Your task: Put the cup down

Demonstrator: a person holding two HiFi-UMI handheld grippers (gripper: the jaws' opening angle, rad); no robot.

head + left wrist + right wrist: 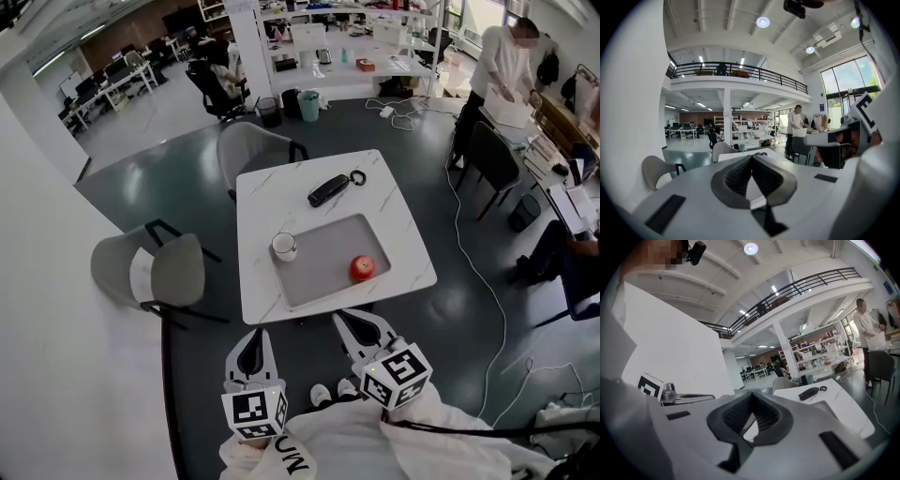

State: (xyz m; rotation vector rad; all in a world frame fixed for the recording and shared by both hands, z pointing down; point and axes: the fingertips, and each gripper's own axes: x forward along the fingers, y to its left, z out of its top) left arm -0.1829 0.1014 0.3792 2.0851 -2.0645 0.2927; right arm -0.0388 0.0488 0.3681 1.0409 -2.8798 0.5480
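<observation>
Left tongs (251,349) and right tongs (361,333): closed tip to tip, holding nothing, short of the worktop (272,187).
Cup (284,247) upright on the grey tray (323,270), at its left edge, well apart from the red apple (362,268).

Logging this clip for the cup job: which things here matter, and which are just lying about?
Job: cup, tray under it, left gripper, right gripper, both shut and empty.
Lying about: apple, remote.
</observation>
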